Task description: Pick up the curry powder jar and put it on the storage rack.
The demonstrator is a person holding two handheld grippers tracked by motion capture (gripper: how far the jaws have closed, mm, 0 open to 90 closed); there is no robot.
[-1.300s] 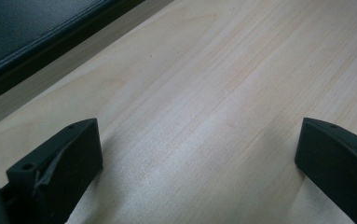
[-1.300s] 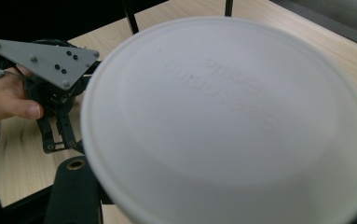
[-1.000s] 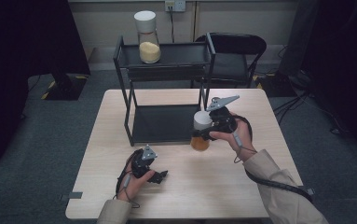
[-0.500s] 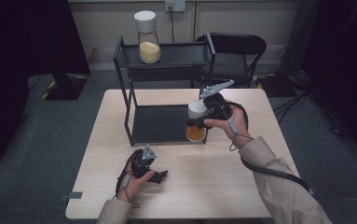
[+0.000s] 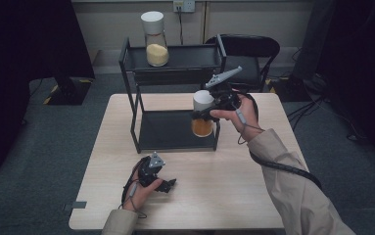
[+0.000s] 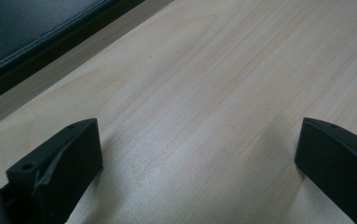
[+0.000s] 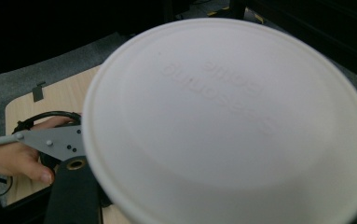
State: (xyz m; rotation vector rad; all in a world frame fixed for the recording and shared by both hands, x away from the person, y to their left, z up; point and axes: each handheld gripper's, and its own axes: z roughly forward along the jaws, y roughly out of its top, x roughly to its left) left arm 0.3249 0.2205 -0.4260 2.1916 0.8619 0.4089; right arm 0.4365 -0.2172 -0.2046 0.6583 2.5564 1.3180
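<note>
A clear jar (image 5: 202,126) with a white lid (image 5: 203,100) and orange contents hangs in the air by the front right post of the black two-tier rack (image 5: 175,59). My right gripper (image 5: 202,114) is shut on it just under the lid. In the right gripper view the lid (image 7: 232,116) is seen from close above. A second white-lidded jar (image 5: 154,40) with pale yellow contents stands on the rack's top shelf. My left gripper (image 5: 168,184) rests on the table near its front edge. Its jaws stand open over bare wood (image 6: 199,137).
The rack stands at the back of the light wooden table (image 5: 234,186), with its lower shelf (image 5: 168,129) bare. A black chair (image 5: 249,46) stands behind the table. The left hand (image 7: 13,161) lies at the table's near left.
My right gripper has lifted the orange jar up and slightly left, closer to the rack's front right post. The left gripper has stayed in place.
</note>
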